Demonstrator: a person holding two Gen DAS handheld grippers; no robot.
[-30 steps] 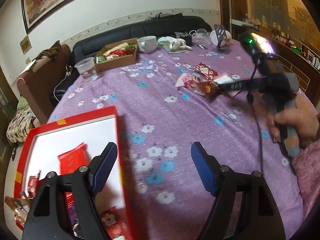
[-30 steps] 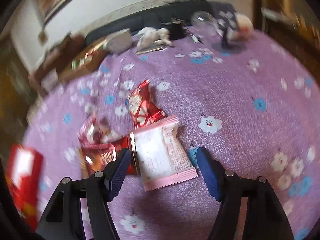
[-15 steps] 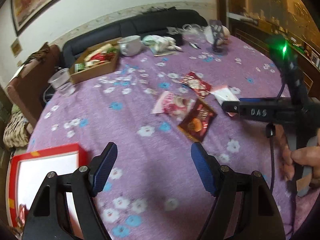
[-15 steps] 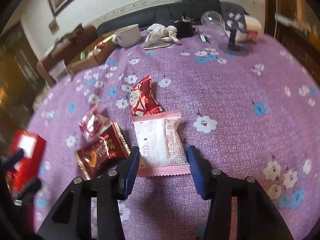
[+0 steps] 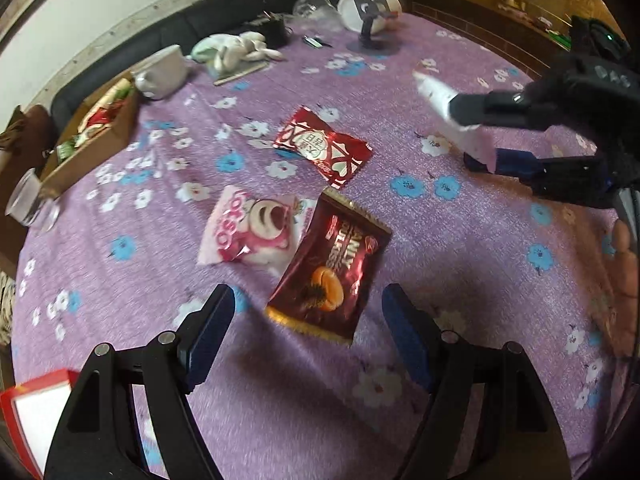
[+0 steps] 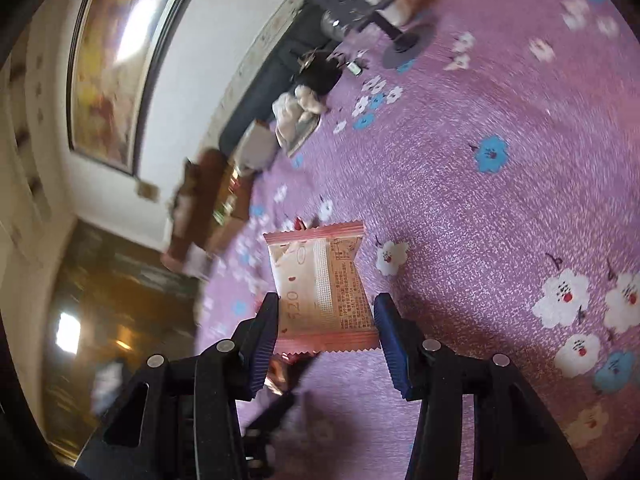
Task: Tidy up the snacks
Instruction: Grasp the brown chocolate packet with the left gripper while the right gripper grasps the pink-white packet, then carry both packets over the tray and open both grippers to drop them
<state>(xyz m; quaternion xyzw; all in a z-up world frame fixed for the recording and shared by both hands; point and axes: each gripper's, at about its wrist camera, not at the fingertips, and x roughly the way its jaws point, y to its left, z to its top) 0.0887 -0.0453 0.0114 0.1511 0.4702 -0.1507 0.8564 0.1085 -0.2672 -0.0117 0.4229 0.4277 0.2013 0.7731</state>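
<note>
A purple tablecloth (image 5: 460, 264) printed with white and blue flowers is seen across both views. At the centre of the left wrist view, a dark maroon packet (image 5: 330, 270) edged in gold and marked with an orange fruit is shown beside a pink and white packet (image 5: 250, 234), with a red packet (image 5: 322, 146) patterned in white above them. A pale pink wrapper (image 6: 324, 290) with red print is framed low in the right wrist view by black grippers with blue pads (image 6: 390, 342), and a red-rimmed white box (image 5: 28, 420) is cut off at the lower left of the left wrist view.

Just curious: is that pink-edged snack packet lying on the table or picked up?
Picked up. The pink-edged packet sits clamped between the right gripper fingers, and the left wrist view shows it raised off the purple tablecloth.
</note>
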